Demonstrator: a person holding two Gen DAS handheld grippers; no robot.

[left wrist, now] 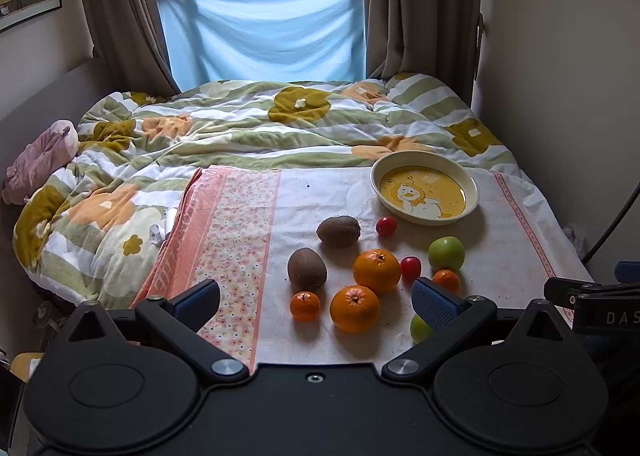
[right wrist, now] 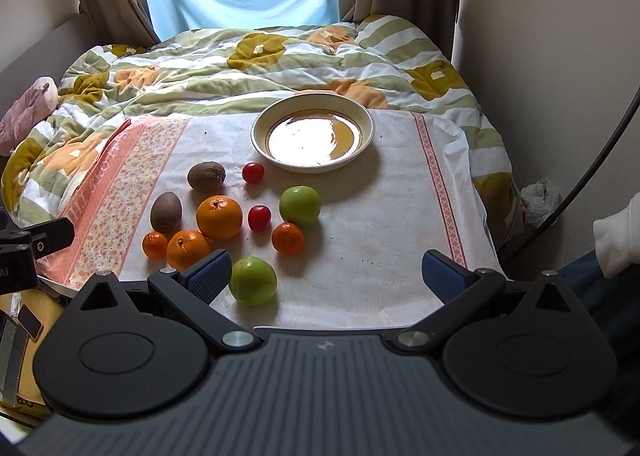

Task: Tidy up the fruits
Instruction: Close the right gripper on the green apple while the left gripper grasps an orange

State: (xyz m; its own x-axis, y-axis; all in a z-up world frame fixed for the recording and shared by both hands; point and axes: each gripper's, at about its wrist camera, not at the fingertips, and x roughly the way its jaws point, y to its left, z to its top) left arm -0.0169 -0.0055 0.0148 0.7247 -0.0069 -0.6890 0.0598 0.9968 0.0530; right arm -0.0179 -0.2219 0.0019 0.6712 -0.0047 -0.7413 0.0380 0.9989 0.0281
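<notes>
Loose fruit lies on a white and pink cloth: two kiwis, two oranges, small mandarins, two red tomatoes and two green apples. A cream and yellow plate stands behind them with nothing in it. My left gripper hangs open above the near fruit. My right gripper is open too, its left pad beside the near green apple.
The cloth lies on a bed with a flowered quilt. A pink soft toy rests at the left. Walls and curtains close in the far end. A white sleeve shows at the right edge.
</notes>
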